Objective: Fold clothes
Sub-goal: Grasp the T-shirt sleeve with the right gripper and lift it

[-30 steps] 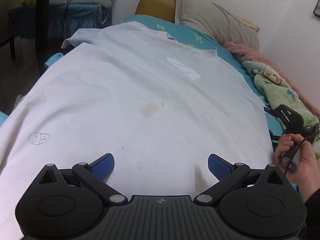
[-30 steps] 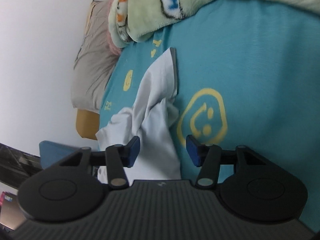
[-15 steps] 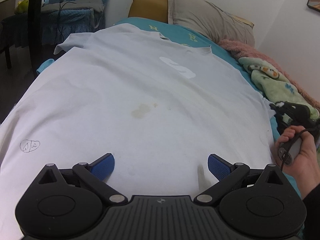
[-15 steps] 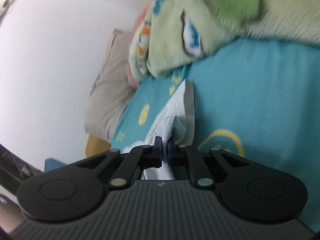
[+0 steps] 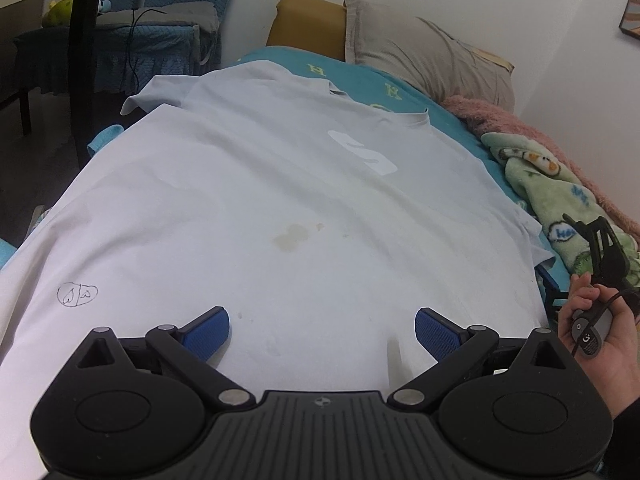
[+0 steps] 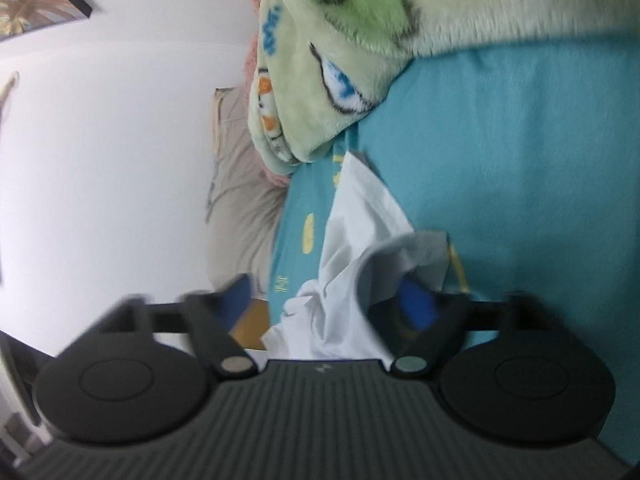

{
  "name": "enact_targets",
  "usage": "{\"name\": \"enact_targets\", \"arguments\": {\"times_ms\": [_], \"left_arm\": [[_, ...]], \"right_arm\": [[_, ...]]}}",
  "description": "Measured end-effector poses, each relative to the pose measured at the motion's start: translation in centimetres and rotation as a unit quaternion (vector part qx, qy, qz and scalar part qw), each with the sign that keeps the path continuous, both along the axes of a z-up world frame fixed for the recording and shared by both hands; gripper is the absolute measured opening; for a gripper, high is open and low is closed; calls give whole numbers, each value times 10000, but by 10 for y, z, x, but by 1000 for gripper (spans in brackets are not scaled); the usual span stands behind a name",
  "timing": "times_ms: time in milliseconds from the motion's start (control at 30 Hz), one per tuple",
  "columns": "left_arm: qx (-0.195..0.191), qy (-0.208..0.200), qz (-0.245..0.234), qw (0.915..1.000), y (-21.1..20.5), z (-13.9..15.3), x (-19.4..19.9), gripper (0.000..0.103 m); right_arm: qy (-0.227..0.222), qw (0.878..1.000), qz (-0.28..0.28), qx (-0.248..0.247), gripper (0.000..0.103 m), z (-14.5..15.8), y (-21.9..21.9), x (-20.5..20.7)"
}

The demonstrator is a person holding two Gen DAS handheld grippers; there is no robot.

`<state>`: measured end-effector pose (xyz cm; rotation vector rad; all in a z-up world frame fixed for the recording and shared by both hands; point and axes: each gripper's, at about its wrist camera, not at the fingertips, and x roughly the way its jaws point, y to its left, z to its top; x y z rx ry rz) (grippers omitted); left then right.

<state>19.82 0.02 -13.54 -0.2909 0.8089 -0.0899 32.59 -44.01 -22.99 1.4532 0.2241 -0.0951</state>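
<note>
Sleeve work at the right edge looks like the step in hand. A large white cotton T-shirt lies spread flat, front up, over the teal bedsheet with yellow smiley prints, its collar toward 12 o'clock in the left wrist view and its hem at 6 o'clock under the left gripper. That gripper hovers low over the hem with its blue pads spread wide, holding nothing.

In the right wrist view the right gripper is blurred; its blue pads stand well apart, with the shirt's bunched short sleeve lying between them and draped over the pad at 3 o'clock. Nothing appears clamped. A green plush cartoon blanket sits at 12 o'clock, near the sleeve.

Judging from this, no fold is made yet. The next move calls for closing on the sleeve edge firmly, then carrying it inward across the chest while the left gripper steadies the hem.
</note>
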Motion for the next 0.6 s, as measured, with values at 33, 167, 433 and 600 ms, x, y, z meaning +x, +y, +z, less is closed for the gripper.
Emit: {"name": "enact_targets", "arguments": {"times_ms": [33, 167, 433, 600], "left_arm": [[10, 6, 11, 10000, 0, -1, 1, 101], [-47, 73, 59, 9999, 1, -5, 6, 101], [-427, -40, -165, 9989, -2, -2, 7, 101], [-372, -62, -231, 9990, -3, -3, 7, 101]], "right_arm": [[90, 9999, 52, -78, 85, 0, 2, 4], [284, 9987, 335, -269, 84, 0, 8, 27], [79, 9998, 124, 128, 84, -10, 10, 76], [259, 9996, -102, -87, 72, -6, 5, 97]]}}
